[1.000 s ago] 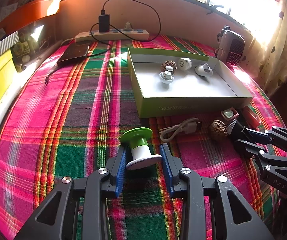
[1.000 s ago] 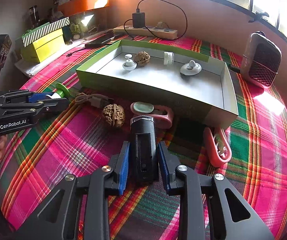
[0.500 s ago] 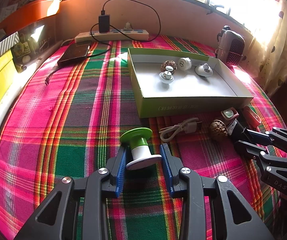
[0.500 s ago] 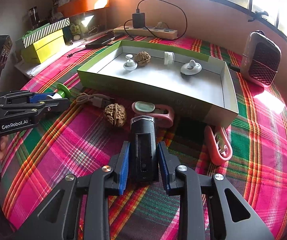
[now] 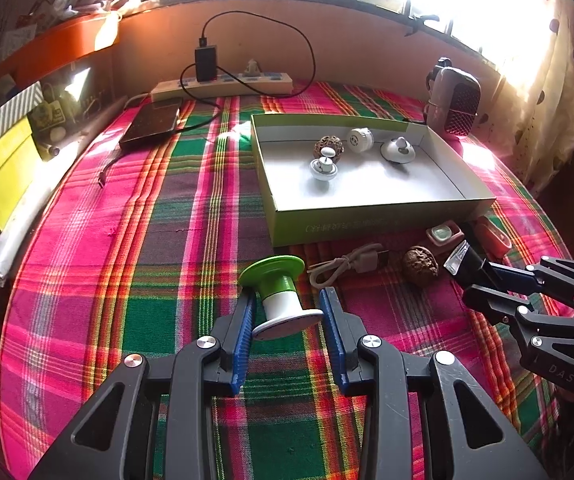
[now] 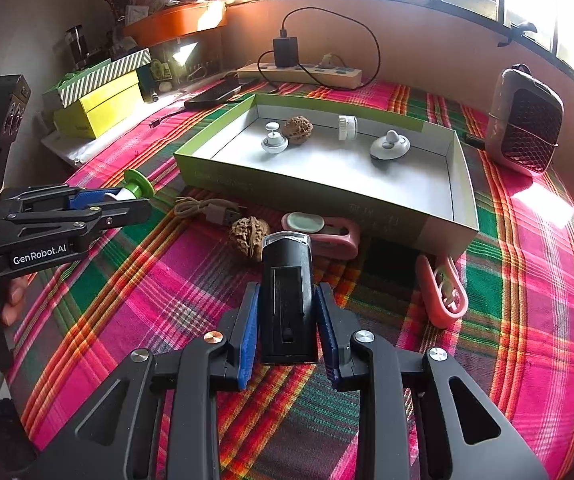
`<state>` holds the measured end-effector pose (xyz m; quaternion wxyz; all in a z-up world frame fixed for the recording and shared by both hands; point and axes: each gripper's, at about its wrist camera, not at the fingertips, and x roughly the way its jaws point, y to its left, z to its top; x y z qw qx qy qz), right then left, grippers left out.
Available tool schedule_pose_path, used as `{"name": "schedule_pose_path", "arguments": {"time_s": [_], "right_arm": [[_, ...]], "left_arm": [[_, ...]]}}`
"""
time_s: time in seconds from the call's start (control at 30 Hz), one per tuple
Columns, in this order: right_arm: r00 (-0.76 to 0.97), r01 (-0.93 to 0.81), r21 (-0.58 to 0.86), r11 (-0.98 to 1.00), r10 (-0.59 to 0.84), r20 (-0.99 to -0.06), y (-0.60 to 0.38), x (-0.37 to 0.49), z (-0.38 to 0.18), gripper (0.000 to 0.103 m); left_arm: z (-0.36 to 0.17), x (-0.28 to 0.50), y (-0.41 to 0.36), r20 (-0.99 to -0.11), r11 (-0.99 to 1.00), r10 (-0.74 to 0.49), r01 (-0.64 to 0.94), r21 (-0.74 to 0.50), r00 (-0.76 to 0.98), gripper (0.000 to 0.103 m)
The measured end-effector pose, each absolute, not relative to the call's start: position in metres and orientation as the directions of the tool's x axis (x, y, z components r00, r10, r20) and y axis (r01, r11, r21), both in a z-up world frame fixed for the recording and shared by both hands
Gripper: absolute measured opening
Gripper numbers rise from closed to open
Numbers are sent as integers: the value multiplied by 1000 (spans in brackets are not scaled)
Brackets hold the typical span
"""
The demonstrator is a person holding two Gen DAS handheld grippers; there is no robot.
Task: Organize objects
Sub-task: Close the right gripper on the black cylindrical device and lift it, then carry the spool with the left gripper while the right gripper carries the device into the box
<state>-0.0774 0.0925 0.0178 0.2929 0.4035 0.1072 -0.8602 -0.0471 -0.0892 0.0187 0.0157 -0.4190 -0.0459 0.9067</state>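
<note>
A green-and-white spool (image 5: pixel 281 292) lies on its side between the blue pads of my left gripper (image 5: pixel 287 308), which is shut on its white end. In the right wrist view the same spool (image 6: pixel 138 185) sticks out of the left gripper (image 6: pixel 127 206). My right gripper (image 6: pixel 288 300) is shut on a black block-shaped device with a clear front (image 6: pixel 287 280), just over the plaid cloth. The left wrist view shows that gripper (image 5: pixel 483 280) at the right edge. Behind stands a green-sided open box (image 5: pixel 367 220) holding a walnut (image 5: pixel 329 148) and three small white pieces.
In front of the box lie a coiled cable (image 5: pixel 347 266), a walnut (image 5: pixel 419 266), a pink case with a pale oval (image 6: pixel 319 230) and a pink clip (image 6: pixel 443 296). A power strip (image 5: pixel 223 84), a dark flat device (image 5: pixel 153 124), a mesh-fronted gadget (image 5: pixel 455 100) and yellow boxes (image 6: pixel 99 108) line the edges.
</note>
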Motion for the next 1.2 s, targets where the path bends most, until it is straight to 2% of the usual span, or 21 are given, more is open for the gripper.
{"name": "schedule_pose_path", "arguments": {"time_s": [0.5,1.2], "right_arm": [[-539,570,78,-818,-444,-716,103,-76,44,29],[-594,471,86,-878,-388,-705,105,-124,67,29]], "left_arm": [[41,-44,-73,-725,-995,92,-28,-99,-682,30],[53,-85,-64,-715,-994,111,-60,-96,-690,31]]}}
